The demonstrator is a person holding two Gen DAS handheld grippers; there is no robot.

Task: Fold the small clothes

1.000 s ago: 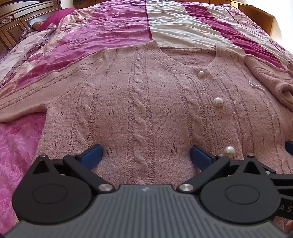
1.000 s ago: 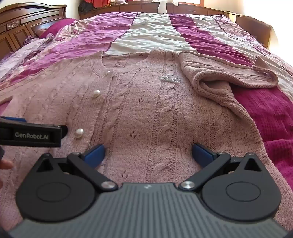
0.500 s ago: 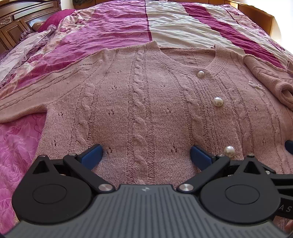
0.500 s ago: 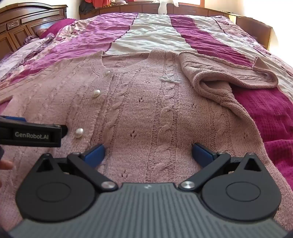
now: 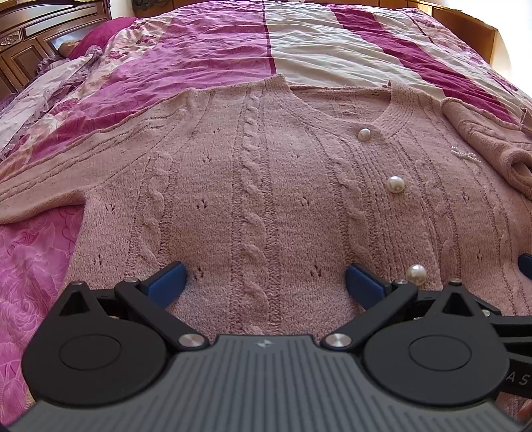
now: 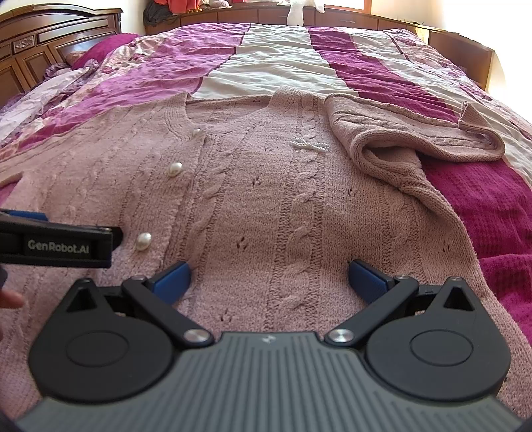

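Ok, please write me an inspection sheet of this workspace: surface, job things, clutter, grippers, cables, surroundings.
Surface: bed with striped magenta and cream bedspread.
Job's things: pink cable-knit cardigan lying flat, pearl buttons; one sleeve folded over, other sleeve spread out.
Clutter: nothing seen.
Grippers: left hand-held gripper open; right hand-held gripper open; both over the hem.
Cables: nothing seen.
Surroundings: wooden headboard, wooden ledge.
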